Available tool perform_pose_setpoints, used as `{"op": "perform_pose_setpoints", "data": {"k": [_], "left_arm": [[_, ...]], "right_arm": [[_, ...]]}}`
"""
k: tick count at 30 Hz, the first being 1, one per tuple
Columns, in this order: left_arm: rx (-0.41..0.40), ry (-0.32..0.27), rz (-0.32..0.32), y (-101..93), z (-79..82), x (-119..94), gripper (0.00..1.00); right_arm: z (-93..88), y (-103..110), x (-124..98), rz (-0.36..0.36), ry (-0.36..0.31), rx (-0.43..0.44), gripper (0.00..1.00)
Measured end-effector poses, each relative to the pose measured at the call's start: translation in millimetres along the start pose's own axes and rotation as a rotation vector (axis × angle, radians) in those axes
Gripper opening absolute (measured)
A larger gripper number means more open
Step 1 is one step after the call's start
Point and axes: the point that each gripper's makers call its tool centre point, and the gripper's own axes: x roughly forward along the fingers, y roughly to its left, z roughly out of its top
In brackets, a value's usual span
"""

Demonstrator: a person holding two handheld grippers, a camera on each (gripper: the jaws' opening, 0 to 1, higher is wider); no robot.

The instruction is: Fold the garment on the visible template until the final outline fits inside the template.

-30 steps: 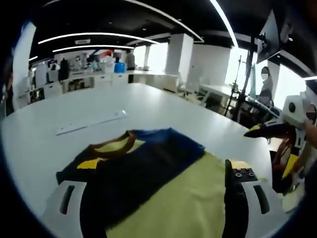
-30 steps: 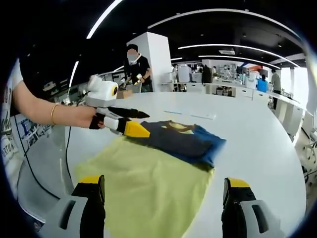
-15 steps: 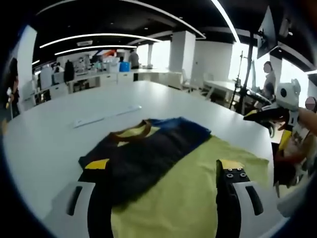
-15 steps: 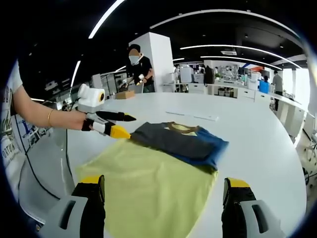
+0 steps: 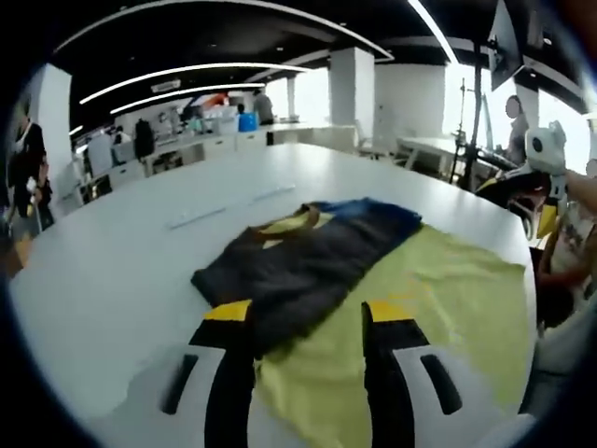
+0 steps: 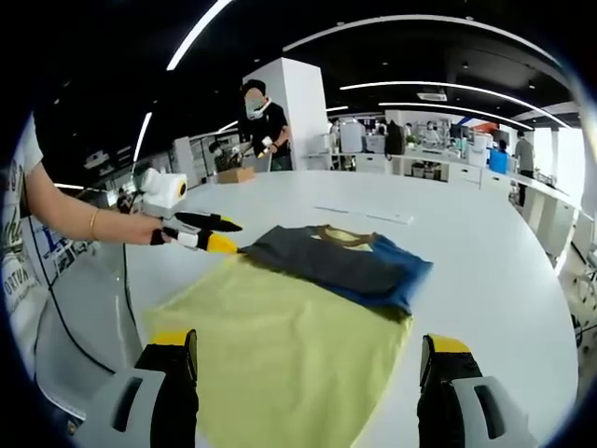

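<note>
A folded dark grey and blue garment (image 5: 308, 257) (image 6: 336, 261) with a brown neckline lies on the white table, overlapping the far part of a flat yellow-green sheet (image 5: 448, 299) (image 6: 280, 336). My left gripper (image 5: 308, 317) (image 6: 219, 235) is low at the garment's near-left corner. Its yellow-tipped jaws are half narrowed, and the dark cloth's edge lies between them. My right gripper (image 6: 308, 350) (image 5: 522, 201) hangs open above the sheet's near edge, its jaws wide apart and holding nothing.
The white table (image 6: 504, 280) is round-edged. A thin white strip (image 5: 233, 207) (image 6: 364, 217) lies on it beyond the garment. The forearm (image 6: 84, 219) holding the left gripper reaches in from the left. A person (image 6: 261, 126) stands at a far desk.
My left gripper has slid to the garment's near-left corner and dropped lower, and its jaws have come closer together. The right gripper and the garment have stayed put.
</note>
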Motion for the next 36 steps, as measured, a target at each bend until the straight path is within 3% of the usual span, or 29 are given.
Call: {"op": "perform_pose_setpoints", "data": {"k": [10,13,18,25,28,36], "left_arm": [[0.035,0.088,0.040,14.9,-27.8,4.0,0.19],[0.081,0.133,0.062,21.6,-35.9,6.8,0.16],[0.093,0.133,0.068,24.3,-35.2,12.0,0.15],[0.145,0.154,0.058,22.5,-35.2,18.5,0.00],[0.212,0.174,0.071,21.5,-37.3,16.4,0.00],[0.212,0.191,0.062,20.1,-46.2,14.6,0.00]], "right_arm": [[-6.2,0.2,0.6,-0.003,0.016,0.009,0.99],[-6.8,-0.5,0.4,-0.007,0.016,0.013,0.99],[-8.0,-3.2,0.3,-0.015,0.019,0.019,0.99],[-10.3,-6.1,-0.1,-0.025,0.022,0.033,0.98],[-10.9,-6.0,-0.6,-0.027,0.024,0.036,0.98],[-12.0,-3.7,0.6,-0.021,0.027,0.040,0.98]]}}
